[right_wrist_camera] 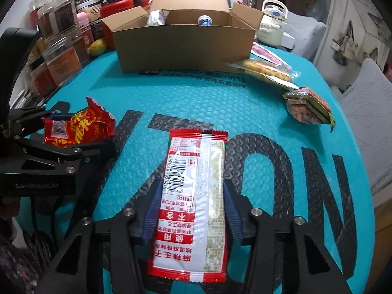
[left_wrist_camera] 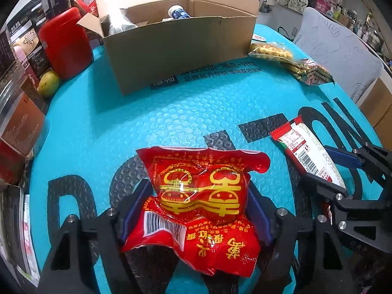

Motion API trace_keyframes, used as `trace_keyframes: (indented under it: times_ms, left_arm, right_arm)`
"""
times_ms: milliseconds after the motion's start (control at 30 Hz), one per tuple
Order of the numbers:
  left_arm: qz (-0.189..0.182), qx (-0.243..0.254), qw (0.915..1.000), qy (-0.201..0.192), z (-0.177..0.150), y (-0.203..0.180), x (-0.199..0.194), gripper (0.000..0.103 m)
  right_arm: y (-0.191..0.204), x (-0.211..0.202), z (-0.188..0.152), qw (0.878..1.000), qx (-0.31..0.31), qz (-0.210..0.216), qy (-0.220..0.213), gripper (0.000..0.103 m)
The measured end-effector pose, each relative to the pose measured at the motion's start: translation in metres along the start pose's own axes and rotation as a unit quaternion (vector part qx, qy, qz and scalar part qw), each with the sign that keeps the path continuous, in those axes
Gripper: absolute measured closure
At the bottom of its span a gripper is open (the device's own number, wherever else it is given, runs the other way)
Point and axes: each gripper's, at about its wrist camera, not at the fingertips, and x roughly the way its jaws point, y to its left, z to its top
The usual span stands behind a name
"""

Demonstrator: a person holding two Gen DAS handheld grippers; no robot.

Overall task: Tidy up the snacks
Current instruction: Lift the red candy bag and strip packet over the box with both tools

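Observation:
A red snack packet (left_wrist_camera: pixel 198 203) with gold print lies on the teal bubble mat (left_wrist_camera: pixel 147 127), and my left gripper (left_wrist_camera: pixel 196 208) is shut on its two sides with the blue pads. The right wrist view shows the same packet (right_wrist_camera: pixel 76 129) in the left gripper (right_wrist_camera: pixel 66 132). A long red-and-white packet (right_wrist_camera: pixel 191 196), barcode side up, sits between the pads of my right gripper (right_wrist_camera: pixel 192 210), which is shut on it. In the left wrist view that packet (left_wrist_camera: pixel 308 152) and the right gripper (left_wrist_camera: pixel 328 169) are at the right. An open cardboard box (right_wrist_camera: pixel 181 46) stands at the far side.
A bag of yellow puffs (right_wrist_camera: pixel 267 71) and a small green-edged packet (right_wrist_camera: pixel 308 109) lie right of the box. A bottle (right_wrist_camera: pixel 204 20) sits in the box. Jars (right_wrist_camera: pixel 58 61), a red canister (left_wrist_camera: pixel 66 41) and a green fruit (left_wrist_camera: pixel 49 83) crowd the left edge.

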Motion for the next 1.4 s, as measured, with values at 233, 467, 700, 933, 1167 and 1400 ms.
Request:
trace_keyframes:
  times_ms: [233, 467, 700, 933, 1167, 1400]
  left_arm:
    - [-0.024, -0.018, 0.9995, 0.004, -0.005, 0.005, -0.009, 0.028]
    - [-0.028, -0.022, 0.9993, -0.013, -0.009, 0.003, -0.026, 0.028]
    - [-0.030, -0.024, 0.9985, -0.038, -0.014, 0.002, -0.049, 0.028]
    - [-0.027, -0.024, 0.9961, -0.081, -0.008, 0.004, -0.082, 0.028]
    - [-0.030, -0.029, 0.9905, -0.131, 0.013, 0.007, -0.110, 0.028]
    - [-0.038, -0.024, 0.9835, -0.175, 0.042, 0.012, -0.130, 0.028]
  right_arm:
    - [-0.004, -0.006, -0.002, 0.999, 0.031, 0.028, -0.005, 0.059]
    - [0.005, -0.022, -0.008, 0.998, 0.033, 0.058, -0.021, 0.059]
    - [0.010, -0.045, -0.010, 0.995, 0.037, 0.077, -0.048, 0.059]
    - [0.015, -0.069, -0.002, 0.991, 0.032, 0.098, -0.083, 0.059]
    - [0.013, -0.091, 0.022, 0.986, 0.021, 0.110, -0.126, 0.059]
    - [0.007, -0.106, 0.050, 0.981, 0.010, 0.115, -0.157, 0.059]
